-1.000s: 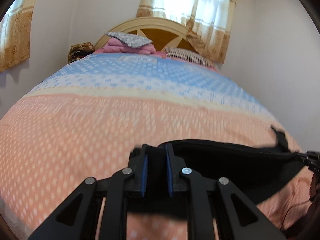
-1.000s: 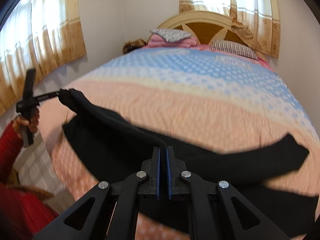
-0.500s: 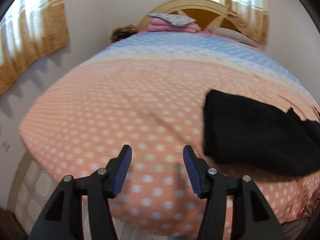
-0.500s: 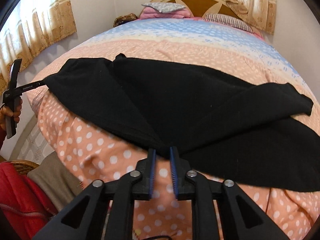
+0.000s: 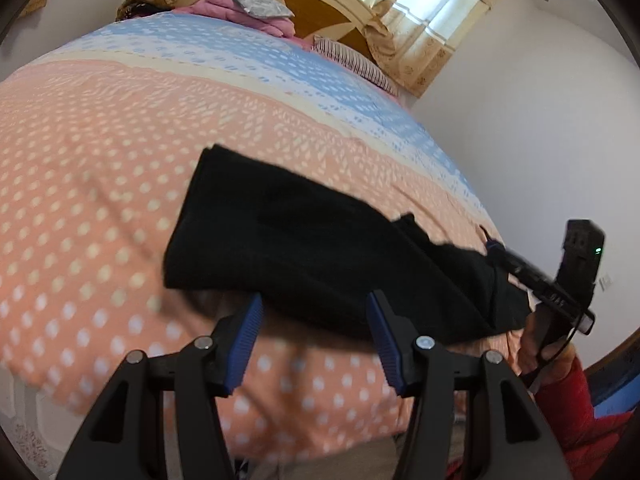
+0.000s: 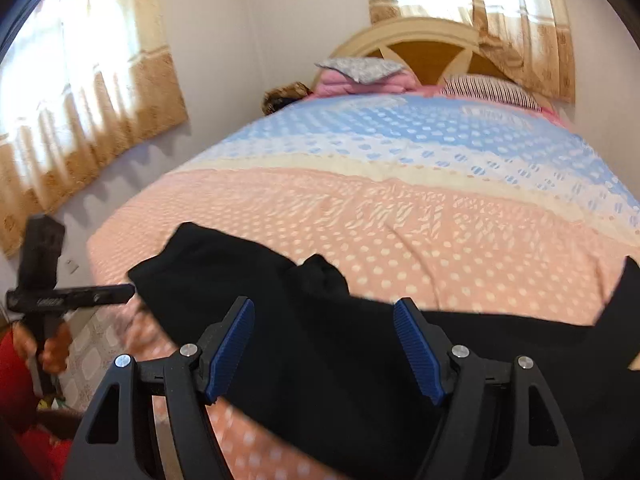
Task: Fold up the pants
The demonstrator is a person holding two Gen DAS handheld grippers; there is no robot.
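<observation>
Black pants [image 5: 312,248] lie spread across the near edge of the pink dotted bed cover [image 5: 80,200]. They also show in the right wrist view [image 6: 320,360], filling the lower half. My left gripper [image 5: 314,338] is open and empty, just in front of the pants' near edge. My right gripper [image 6: 324,350] is open and empty, above the black cloth. The right gripper appears in the left wrist view [image 5: 496,250] at the pants' right end. The left gripper appears in the right wrist view [image 6: 128,292] at the pants' left end.
The bed has a pink and blue cover [image 6: 400,152] with pillows [image 6: 488,88] and folded pink bedding [image 6: 360,76] by the wooden headboard [image 6: 420,48]. Curtained windows [image 6: 72,112] are on the walls. A tiled floor [image 6: 92,364] lies left of the bed.
Both grippers have let go of the pants and opened wide. The pants have dropped flat onto the bed. The left gripper has swung right toward the pants' edge.
</observation>
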